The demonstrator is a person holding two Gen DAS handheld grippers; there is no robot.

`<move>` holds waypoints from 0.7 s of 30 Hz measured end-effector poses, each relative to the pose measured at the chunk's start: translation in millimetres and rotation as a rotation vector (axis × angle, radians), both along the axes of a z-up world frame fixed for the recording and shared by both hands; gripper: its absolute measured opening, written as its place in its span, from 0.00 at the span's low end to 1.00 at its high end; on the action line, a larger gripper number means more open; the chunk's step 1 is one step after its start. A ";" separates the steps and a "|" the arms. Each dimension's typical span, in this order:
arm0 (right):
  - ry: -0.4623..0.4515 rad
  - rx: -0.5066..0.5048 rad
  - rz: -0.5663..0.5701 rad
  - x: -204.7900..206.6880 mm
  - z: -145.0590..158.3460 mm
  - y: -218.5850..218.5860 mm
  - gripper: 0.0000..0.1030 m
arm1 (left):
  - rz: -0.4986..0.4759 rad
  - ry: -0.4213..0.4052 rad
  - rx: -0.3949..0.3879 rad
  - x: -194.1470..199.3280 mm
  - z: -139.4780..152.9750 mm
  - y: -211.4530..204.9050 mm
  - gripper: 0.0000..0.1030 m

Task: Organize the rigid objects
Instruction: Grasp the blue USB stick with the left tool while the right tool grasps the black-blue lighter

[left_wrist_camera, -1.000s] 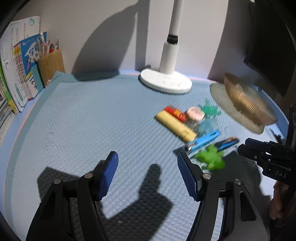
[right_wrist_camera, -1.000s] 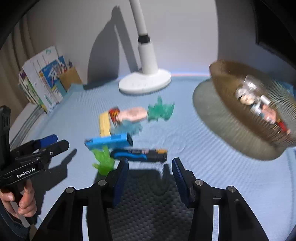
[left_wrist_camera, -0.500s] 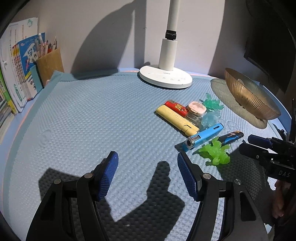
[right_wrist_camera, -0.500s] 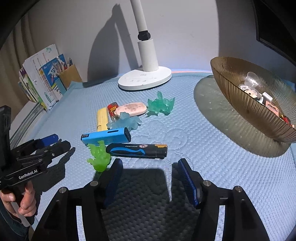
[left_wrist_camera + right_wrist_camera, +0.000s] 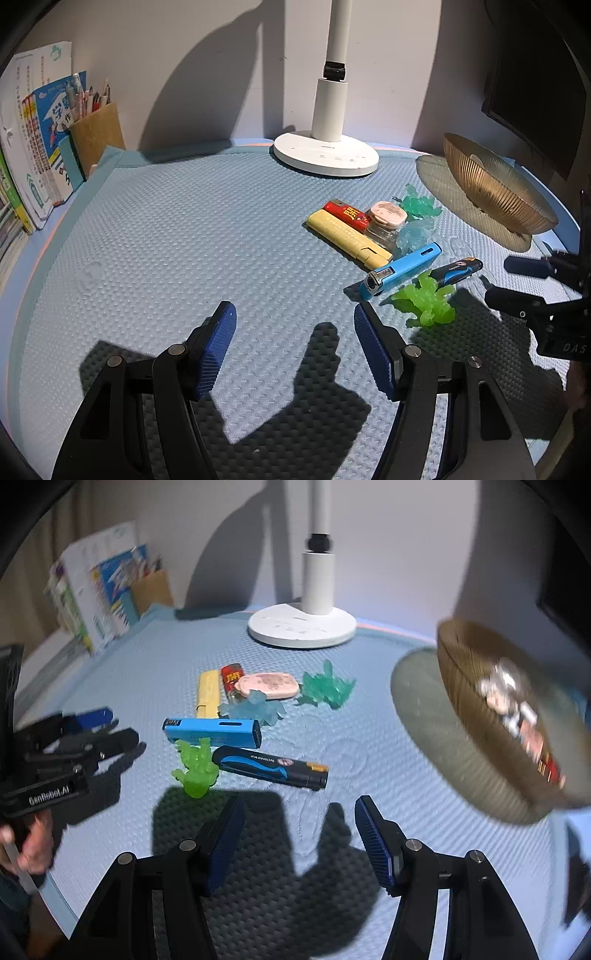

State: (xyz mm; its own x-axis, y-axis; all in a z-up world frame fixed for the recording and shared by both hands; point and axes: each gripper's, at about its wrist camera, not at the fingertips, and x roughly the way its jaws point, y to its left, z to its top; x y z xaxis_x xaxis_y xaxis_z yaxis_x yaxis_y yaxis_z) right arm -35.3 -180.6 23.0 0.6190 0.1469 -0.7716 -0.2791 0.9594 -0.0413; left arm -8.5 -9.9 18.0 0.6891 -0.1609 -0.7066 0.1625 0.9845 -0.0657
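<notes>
Right gripper [image 5: 295,834] nearer black lighter [image 5: 271,767] than before, view now blurred; jaws apart, empty | left gripper [image 5: 293,347] steady; jaws apart, empty | bowl [image 5: 491,716] swings closer

Both grippers hover with jaws spread wide and nothing between them: the left gripper [image 5: 293,345] at nine o'clock, the right gripper [image 5: 297,832] at three o'clock.
</notes>
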 end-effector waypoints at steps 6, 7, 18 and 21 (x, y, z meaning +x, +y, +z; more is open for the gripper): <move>0.009 -0.145 0.108 15.1 -4.8 13.6 0.59 | -0.002 0.004 0.003 0.9 0.1 0.2 0.63; 0.013 -0.157 0.124 19.0 -7.5 15.0 0.59 | -0.009 0.009 0.003 1.5 -0.3 0.0 0.63; 0.029 -0.116 0.267 49.8 -19.4 29.7 0.49 | -0.190 0.126 -0.007 24.9 2.7 -13.1 0.62; 0.024 -0.095 0.302 39.3 -18.4 29.0 0.26 | -0.274 0.117 0.015 37.2 8.3 -28.5 0.62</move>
State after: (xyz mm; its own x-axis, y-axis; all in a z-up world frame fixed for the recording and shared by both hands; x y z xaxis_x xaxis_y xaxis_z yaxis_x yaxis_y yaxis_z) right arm 4.0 -151.7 4.6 0.5395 0.2480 -0.8047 -0.5530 0.8250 -0.1166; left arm 28.7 -38.4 26.3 0.5351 -0.3183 -0.7825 0.4143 0.9061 -0.0852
